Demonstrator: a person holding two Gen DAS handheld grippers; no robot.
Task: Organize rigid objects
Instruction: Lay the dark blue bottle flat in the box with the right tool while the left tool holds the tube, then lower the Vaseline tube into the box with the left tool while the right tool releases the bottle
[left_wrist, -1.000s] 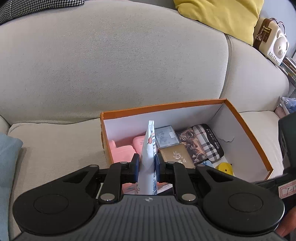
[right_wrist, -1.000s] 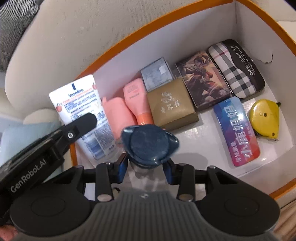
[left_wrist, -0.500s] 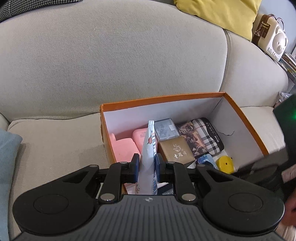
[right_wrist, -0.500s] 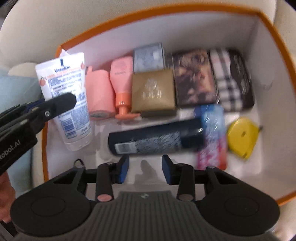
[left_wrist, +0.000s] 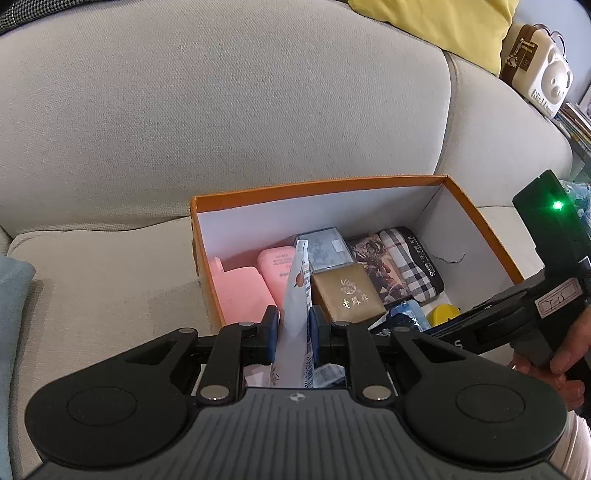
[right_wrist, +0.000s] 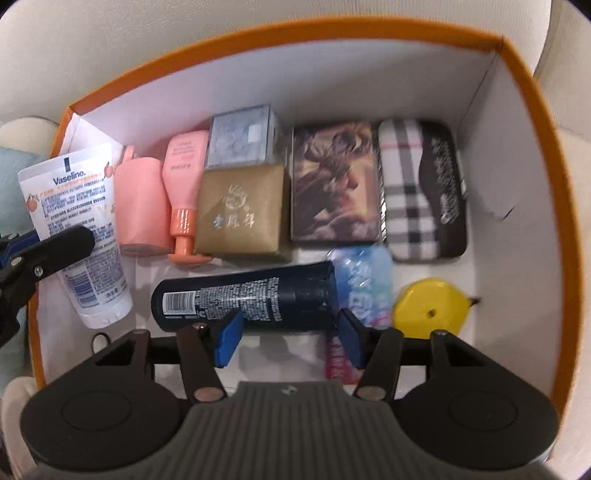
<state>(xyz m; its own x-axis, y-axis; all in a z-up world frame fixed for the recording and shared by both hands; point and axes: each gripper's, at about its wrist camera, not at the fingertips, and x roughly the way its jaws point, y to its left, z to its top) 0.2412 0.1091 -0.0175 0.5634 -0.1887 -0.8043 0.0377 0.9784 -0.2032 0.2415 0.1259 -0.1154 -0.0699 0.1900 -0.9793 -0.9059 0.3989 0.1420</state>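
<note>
The right tool (right_wrist: 288, 338) hangs over the front of the orange box (right_wrist: 532, 122), its jaws opening; the dark spray can (right_wrist: 243, 297) lies on its side on the box floor just beyond the blue pads, which do not press on it. To finish this release well, I judge the jaws should clear the can fully before the tool lifts straight up, so the can does not roll against the blue packet (right_wrist: 364, 284) at its cap end.

The left tool (left_wrist: 291, 328) is clamped on the white Vaseline tube (left_wrist: 295, 314), holding it at the box's left end. It probably belongs in the free strip left of the can; lowering it flat, cap toward the front wall, should keep it off the pink things.

Counted in the box: one spray can, one blue packet, one yellow tape measure (right_wrist: 430, 308), one plaid case (right_wrist: 421, 188), one picture-printed box (right_wrist: 334, 181), one gold box (right_wrist: 240, 210), one grey box (right_wrist: 240, 138), one pink bottle (right_wrist: 184, 184), one pink roll (right_wrist: 140, 203). One tube is held.

The box sits on a beige sofa (left_wrist: 221, 110).
</note>
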